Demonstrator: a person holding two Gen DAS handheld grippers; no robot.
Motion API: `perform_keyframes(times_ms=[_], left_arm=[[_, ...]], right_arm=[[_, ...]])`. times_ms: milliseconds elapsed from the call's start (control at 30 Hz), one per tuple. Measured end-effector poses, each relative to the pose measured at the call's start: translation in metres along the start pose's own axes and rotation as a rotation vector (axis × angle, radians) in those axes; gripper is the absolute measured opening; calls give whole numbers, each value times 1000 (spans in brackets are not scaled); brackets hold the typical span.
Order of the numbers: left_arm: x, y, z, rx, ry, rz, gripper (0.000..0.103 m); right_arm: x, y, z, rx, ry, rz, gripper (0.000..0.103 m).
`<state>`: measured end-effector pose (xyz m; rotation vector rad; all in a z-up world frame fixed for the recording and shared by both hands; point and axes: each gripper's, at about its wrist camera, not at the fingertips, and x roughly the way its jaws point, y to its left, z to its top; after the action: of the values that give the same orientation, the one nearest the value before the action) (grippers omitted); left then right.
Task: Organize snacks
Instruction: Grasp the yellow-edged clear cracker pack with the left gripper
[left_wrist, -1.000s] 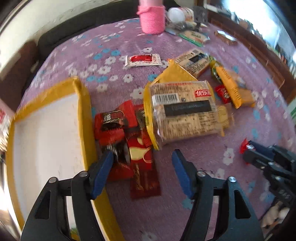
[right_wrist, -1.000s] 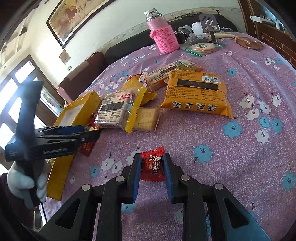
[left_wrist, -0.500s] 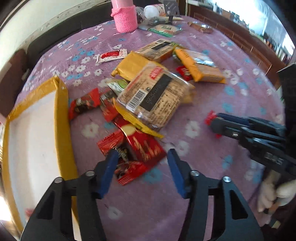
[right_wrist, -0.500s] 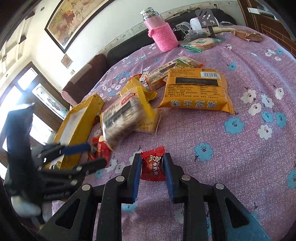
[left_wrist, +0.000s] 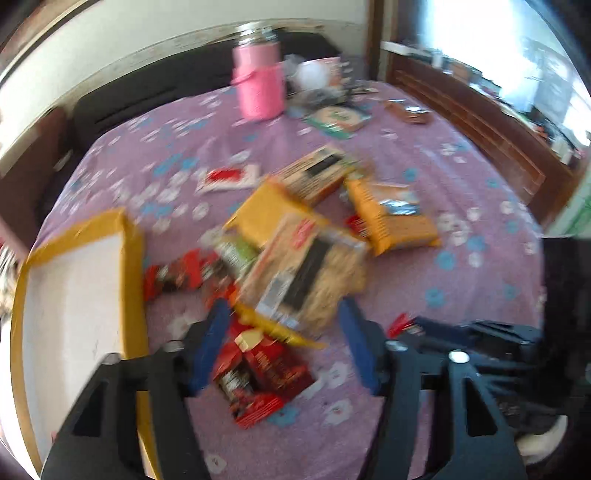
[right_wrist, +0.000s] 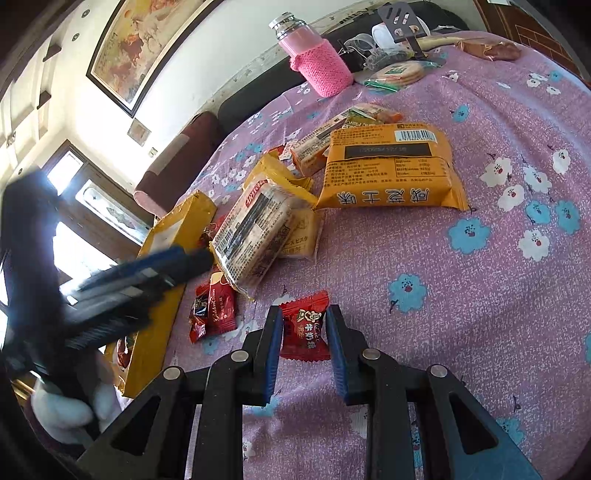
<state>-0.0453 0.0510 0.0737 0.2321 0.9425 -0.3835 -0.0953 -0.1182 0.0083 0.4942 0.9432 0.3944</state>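
Figure: 2 wrist views over a purple flowered tablecloth strewn with snacks. My right gripper is clamped on a small red candy, its pads pressing the wrapper's 2 sides just above the cloth. My left gripper has its jaws opening, with nothing pinched; below and between them lie a few red wrapped sweets, and the near end of the clear cracker pack sits just ahead of the pads.

Handling, as I judge it: the candy is light, with a crinkly, slippery film wrapper and probably a firm core, so a hold across the body, as now, is safer than one on the twisted ends. The cracker pack looks light but brittle inside; I would take it across its short width, gently. The big orange biscuit bag is wide and soft-skinned, best pinched at a sealed edge.

The yellow-rimmed tray, presumably the destination, lies at the left, just beside the red sweets.

Limits of view: the left picture is smeared by motion, so labels and the number of red sweets are unreadable. The tray's near corner is cut off, and part of its contents is hidden. In the right view my left gripper covers the tray's middle.
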Motion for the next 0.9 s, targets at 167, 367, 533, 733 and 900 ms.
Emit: perform_keyframes(times_ms=[167,367,533,733,900], left_arm=[[36,-26,14,199,59,9,75],[62,-25,20,220,83,12,78],[51,-18,16,179,29,-7,55],[11,-7,15,104,-50,-24,27],[1,26,7,-7,-86,-3,22]], right_arm=[[-4,-4,-2,17,-5,1,24],[-17,-5,-3,22,-67,-36,24],[-11,-2,-2,8,-52,-69,24],[-11,1,-4,-5,-65,-96,24],[-14,6,-6,-26,-86,-128,24]])
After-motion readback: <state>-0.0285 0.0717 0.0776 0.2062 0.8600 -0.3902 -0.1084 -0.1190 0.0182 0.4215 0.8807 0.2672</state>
